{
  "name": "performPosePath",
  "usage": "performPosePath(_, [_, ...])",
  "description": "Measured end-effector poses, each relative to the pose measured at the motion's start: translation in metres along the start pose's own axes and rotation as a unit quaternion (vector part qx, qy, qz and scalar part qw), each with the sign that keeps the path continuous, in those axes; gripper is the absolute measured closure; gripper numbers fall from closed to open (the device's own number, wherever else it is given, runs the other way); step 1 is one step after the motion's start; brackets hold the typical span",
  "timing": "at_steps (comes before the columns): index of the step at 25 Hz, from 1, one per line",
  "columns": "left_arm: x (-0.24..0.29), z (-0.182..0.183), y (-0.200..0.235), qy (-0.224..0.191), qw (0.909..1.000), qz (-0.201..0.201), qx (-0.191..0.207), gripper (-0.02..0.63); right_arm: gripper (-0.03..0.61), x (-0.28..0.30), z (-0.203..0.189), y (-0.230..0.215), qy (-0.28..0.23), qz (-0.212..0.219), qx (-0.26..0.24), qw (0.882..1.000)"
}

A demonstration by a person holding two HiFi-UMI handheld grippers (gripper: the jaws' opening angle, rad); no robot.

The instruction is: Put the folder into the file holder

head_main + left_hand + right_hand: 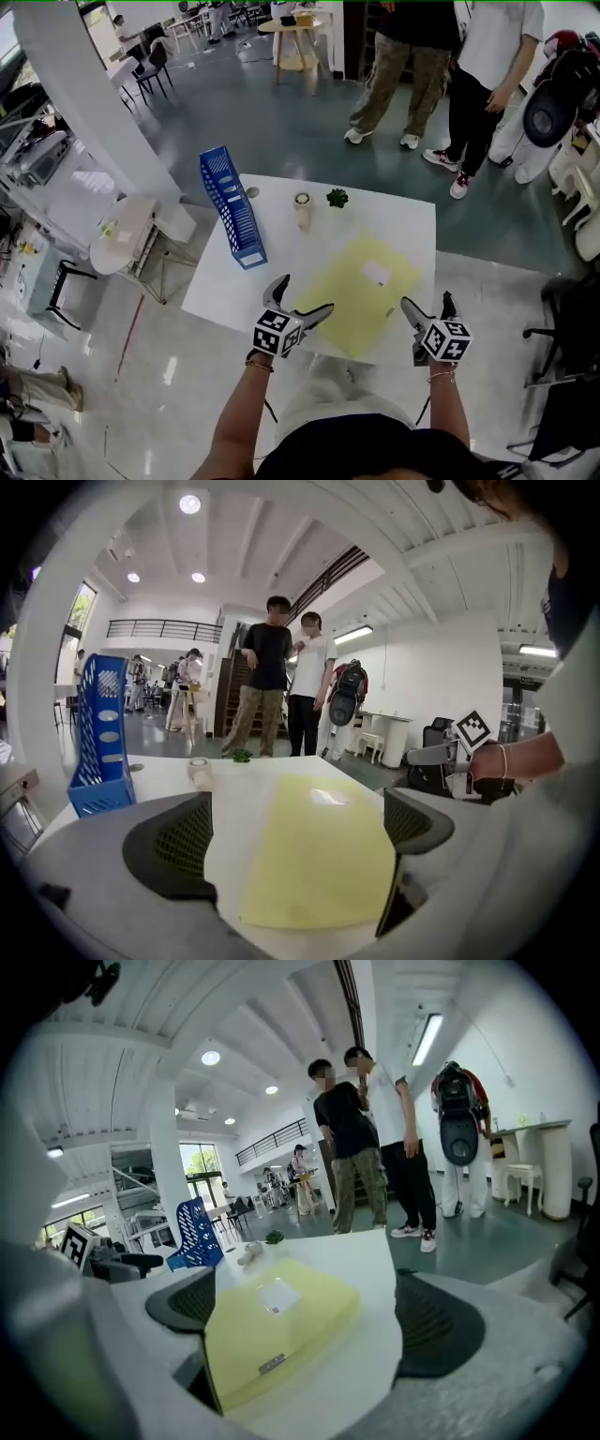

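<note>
A pale yellow folder (361, 291) lies flat on the white table (281, 267), near its front edge; it also shows as the yellow folder (314, 850) between the left jaws and the yellow folder (272, 1330) in the right gripper view. The blue file holder (230, 206) stands at the table's left; the file holder (98, 733) and the file holder (192, 1232) appear in the gripper views too. My left gripper (302, 302) is open at the folder's near left corner. My right gripper (427, 311) is open at the near right side, holding nothing.
A small white roll (302, 208) and a green plant-like item (337, 198) sit at the table's far side. Two people (441, 56) stand beyond the table. A round side table (122, 234) and chairs are at the left, an office chair (572, 375) at the right.
</note>
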State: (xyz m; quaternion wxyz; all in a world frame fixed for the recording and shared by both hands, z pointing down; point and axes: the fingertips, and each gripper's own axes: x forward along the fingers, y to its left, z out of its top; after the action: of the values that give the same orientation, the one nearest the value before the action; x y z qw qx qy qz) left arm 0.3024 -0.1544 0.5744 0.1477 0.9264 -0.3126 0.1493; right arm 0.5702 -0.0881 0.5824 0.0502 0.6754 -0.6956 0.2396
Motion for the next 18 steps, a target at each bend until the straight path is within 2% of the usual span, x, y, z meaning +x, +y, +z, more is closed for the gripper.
performPosePath(6, [0.052, -0.016, 0.017, 0.051, 0.9983, -0.026, 0.008, 0.054, -0.006, 0.044, -0.011, -0.001, 0.046, 0.018, 0.019, 0.999])
performPosePath(11, [0.102, -0.031, 0.034, 0.113, 0.9914, -0.067, -0.001, 0.054, -0.006, 0.082, -0.02, -0.011, 0.087, 0.024, 0.052, 0.995])
performPosePath(18, [0.152, -0.05, 0.041, 0.172, 0.9792, -0.107, -0.011, 0.054, -0.006, 0.117, -0.057, -0.023, 0.167, 0.011, 0.112, 0.979])
